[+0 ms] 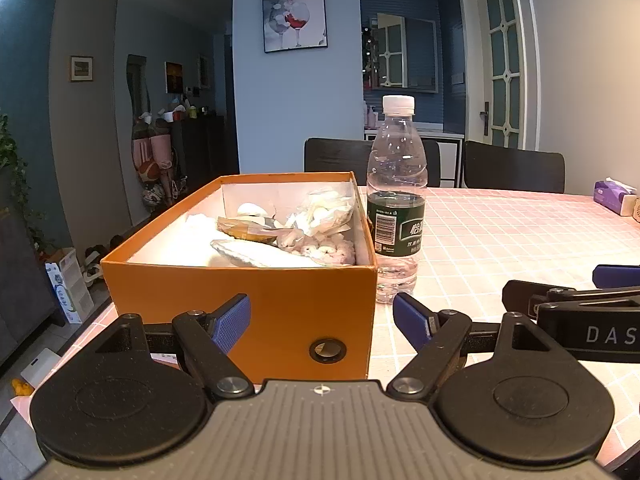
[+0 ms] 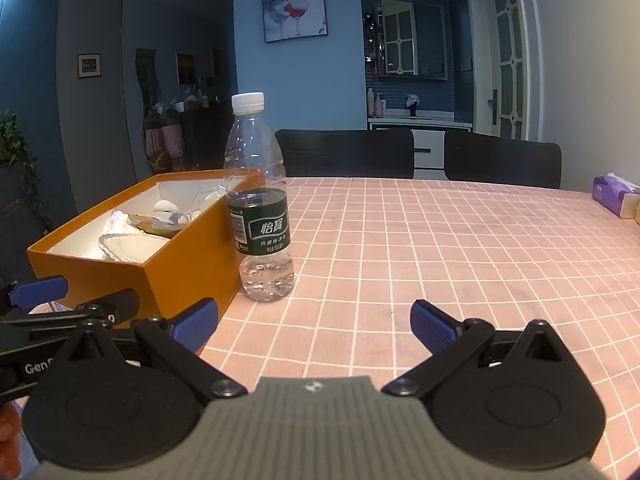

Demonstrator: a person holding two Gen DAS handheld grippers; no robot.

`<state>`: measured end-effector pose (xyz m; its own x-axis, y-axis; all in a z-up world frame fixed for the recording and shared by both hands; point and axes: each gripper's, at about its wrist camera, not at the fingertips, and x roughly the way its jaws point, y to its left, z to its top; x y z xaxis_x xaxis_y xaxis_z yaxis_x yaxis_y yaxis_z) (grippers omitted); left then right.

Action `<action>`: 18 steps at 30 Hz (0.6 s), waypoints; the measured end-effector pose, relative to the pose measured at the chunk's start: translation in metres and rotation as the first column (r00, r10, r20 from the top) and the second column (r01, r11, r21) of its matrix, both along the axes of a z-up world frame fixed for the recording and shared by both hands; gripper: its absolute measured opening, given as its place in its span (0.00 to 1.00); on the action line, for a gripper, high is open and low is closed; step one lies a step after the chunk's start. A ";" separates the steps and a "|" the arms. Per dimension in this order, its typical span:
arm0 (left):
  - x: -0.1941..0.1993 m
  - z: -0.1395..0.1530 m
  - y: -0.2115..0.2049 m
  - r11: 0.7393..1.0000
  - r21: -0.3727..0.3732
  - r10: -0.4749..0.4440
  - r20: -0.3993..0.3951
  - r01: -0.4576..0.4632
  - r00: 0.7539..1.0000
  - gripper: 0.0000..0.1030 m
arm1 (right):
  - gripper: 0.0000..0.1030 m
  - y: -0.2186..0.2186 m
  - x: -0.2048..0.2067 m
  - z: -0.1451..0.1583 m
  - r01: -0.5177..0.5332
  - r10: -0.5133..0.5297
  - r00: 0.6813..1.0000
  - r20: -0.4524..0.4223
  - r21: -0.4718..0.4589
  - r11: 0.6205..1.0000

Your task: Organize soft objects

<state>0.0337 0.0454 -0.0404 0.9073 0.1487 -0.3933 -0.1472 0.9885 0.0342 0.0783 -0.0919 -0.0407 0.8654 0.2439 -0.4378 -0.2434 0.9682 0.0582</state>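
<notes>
Left gripper point(image 1: 322, 318) sits released, straight before the orange box point(image 1: 280, 308) of soft items point(image 1: 316, 236); right gripper point(image 2: 314, 326), also released, faces bare tabletop point(image 2: 440, 248). We judge left nearer; box runs lengthwise away.

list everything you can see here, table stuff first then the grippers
shoe box: 1, orange, lid off, left part of the table
soft packets: several, white and clear, inside the box
water bottle: 1, clear, dark green label, white cap, upright right of the box
tissue pack: 1, purple, far right table edge
tablecloth: 1, pink with white grid
chairs: 2, black, behind the table
left gripper: 1, black, blue pads, open, at the box
right gripper: 1, black, blue pads, open, over the cloth
</notes>
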 end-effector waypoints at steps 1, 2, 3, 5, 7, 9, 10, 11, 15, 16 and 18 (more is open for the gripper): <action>0.000 0.000 0.001 1.000 -0.001 0.002 -0.001 -0.002 1.000 0.92 | 0.97 0.000 0.000 0.000 0.000 0.000 1.000 0.000 0.000 1.000; 0.000 0.000 0.001 1.000 -0.003 0.004 -0.002 -0.004 1.000 0.92 | 0.97 0.000 0.000 0.000 0.001 -0.001 1.000 0.000 0.000 1.000; -0.001 0.000 0.002 1.000 -0.003 0.005 -0.002 -0.005 1.000 0.92 | 0.97 0.000 0.000 0.000 0.001 -0.001 1.000 0.000 0.000 1.000; -0.002 0.000 0.002 1.000 -0.001 0.009 0.000 -0.009 1.000 0.92 | 0.97 0.000 0.000 -0.001 0.003 -0.003 1.000 -0.003 -0.002 1.000; -0.002 -0.001 0.003 1.000 0.001 0.012 0.000 -0.012 1.000 0.92 | 0.97 0.000 0.000 -0.001 0.003 -0.003 1.000 -0.006 -0.002 1.000; -0.002 -0.001 0.004 1.000 -0.001 0.015 -0.001 -0.015 1.000 0.92 | 0.97 0.000 0.000 -0.002 0.002 -0.002 1.000 -0.007 -0.004 1.000; -0.002 -0.001 0.004 1.000 -0.004 0.016 -0.002 -0.016 1.000 0.92 | 0.97 0.000 0.000 -0.002 0.002 -0.002 1.000 -0.007 -0.005 1.000; -0.003 -0.001 0.005 1.000 -0.007 0.017 -0.001 -0.017 1.000 0.92 | 0.97 0.000 0.000 -0.002 0.002 -0.002 1.000 -0.007 -0.006 1.000; -0.003 -0.001 0.007 1.000 -0.011 0.019 0.000 -0.019 1.000 0.92 | 0.97 0.001 0.000 -0.002 0.002 -0.002 1.000 -0.008 -0.009 1.000; -0.003 -0.001 0.007 1.000 -0.012 0.018 0.000 -0.018 1.000 0.92 | 0.97 0.001 0.000 -0.002 0.001 -0.002 1.000 -0.008 -0.009 1.000; -0.003 -0.001 0.007 1.000 -0.013 0.017 0.000 -0.017 1.000 0.92 | 0.97 0.001 0.000 -0.003 0.001 -0.001 1.000 -0.010 -0.010 1.000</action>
